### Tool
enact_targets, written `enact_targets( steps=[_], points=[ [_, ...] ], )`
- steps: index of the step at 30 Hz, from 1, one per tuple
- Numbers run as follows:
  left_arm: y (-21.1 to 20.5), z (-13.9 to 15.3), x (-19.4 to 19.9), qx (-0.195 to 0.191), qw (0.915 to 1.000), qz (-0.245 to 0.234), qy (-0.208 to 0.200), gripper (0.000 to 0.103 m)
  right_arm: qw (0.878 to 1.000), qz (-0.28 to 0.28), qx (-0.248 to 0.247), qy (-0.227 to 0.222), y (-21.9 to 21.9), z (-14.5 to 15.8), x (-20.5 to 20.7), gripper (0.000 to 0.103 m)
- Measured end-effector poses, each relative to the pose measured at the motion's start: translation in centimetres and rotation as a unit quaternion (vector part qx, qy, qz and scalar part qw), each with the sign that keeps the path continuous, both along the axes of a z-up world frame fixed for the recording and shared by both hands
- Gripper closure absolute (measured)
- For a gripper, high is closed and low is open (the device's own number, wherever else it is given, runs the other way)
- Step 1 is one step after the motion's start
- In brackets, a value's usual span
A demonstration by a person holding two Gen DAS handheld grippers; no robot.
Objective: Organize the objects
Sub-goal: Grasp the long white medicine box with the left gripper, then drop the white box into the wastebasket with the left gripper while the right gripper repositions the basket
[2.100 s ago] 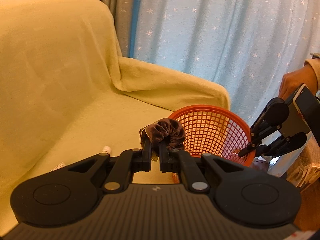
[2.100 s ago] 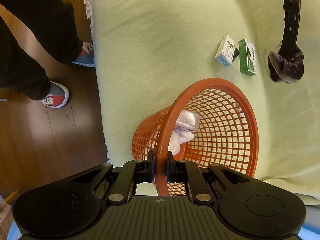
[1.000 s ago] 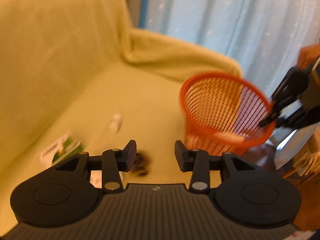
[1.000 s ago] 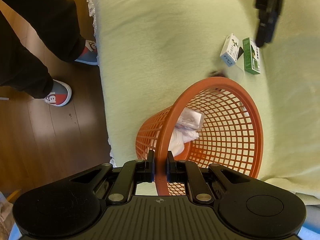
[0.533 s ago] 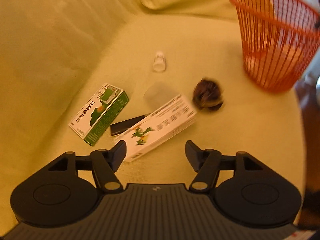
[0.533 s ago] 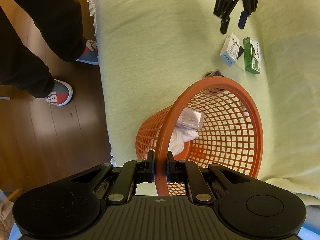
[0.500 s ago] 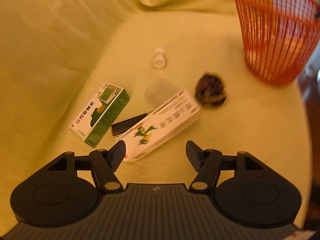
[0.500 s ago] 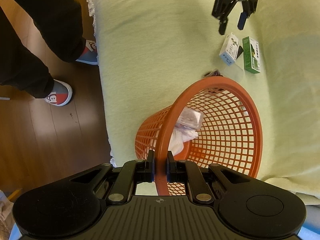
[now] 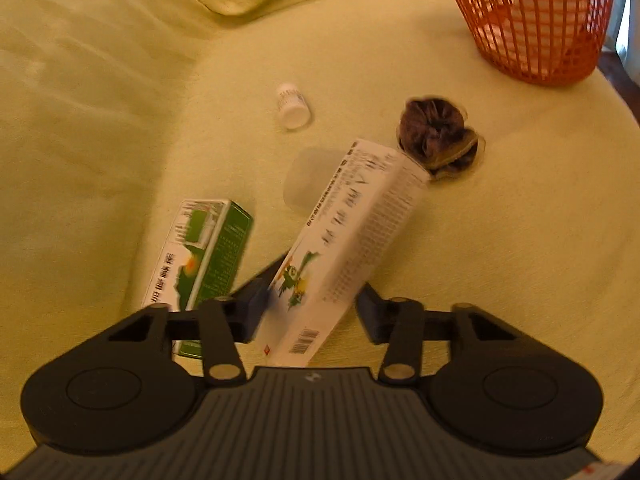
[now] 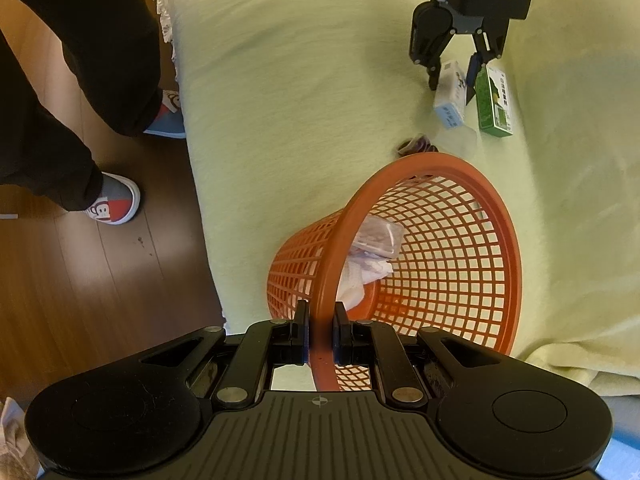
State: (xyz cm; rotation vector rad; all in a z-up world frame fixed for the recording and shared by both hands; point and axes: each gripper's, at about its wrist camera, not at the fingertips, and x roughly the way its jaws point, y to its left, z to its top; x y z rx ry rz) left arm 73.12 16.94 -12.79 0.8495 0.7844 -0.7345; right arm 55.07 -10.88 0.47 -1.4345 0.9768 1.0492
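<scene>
My left gripper is open and low over the yellow-covered sofa, its fingers either side of the near end of a white box without touching it. A green box lies just to the left. A brown scrunchie rests at the white box's far end, and a small white bottle lies beyond. My right gripper is shut on the rim of the orange basket, which holds white cloth and a wrapped packet. In the right wrist view, the left gripper stands over the white box.
The orange basket stands at the sofa seat's far right edge. A flat black item sticks out from under the white box. A person's legs and shoes stand on the wooden floor left of the sofa.
The left gripper has opened and let go of the scrunchie, which landed on the sofa outside the basket. It then swung down over the boxes. The right gripper has kept its hold.
</scene>
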Motion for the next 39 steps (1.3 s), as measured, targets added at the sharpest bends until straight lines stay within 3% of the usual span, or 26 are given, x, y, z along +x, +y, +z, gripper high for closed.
enact_targets(
  steps=[2,7,15,22,33,35,36,39],
  points=[
    [0.3,0.7,0.1,-0.003,0.9999,0.010,0.011,0.082,1.000,-0.003,0.004,-0.002,0.1,0.1,0.0,0.096],
    [0.9,2.4,0.2,-0.019,0.9976,0.060,0.027,0.082,1.000,-0.005,0.010,-0.006,0.2,0.2,0.1,0.096],
    [2.2,6.0,-1.9,-0.080,0.9874,0.128,0.047,0.082,0.999,-0.006,0.016,-0.028,-0.5,-0.3,-0.9,0.096],
    [3.2,7.1,-3.3,-0.092,0.9798,0.169,0.055,0.082,0.995,-0.034,0.043,-0.079,-1.3,-2.0,-3.4,0.096],
    [3.6,8.8,-4.9,-0.093,0.9734,0.203,0.051,0.082,0.988,-0.085,0.081,-0.097,-3.1,-3.5,-5.4,0.094],
    [3.4,9.3,-5.1,-0.094,0.9735,0.203,0.047,0.082,0.987,-0.098,0.087,-0.096,-3.1,-3.3,-5.4,0.086],
    [3.3,9.5,-5.2,-0.095,0.9733,0.204,0.047,0.082,0.985,-0.105,0.093,-0.097,-3.1,-3.2,-5.4,0.073],
    [2.8,10.0,-5.6,-0.099,0.9725,0.206,0.044,0.082,0.978,-0.122,0.124,-0.118,-3.3,-2.4,-5.6,0.049]
  ],
)
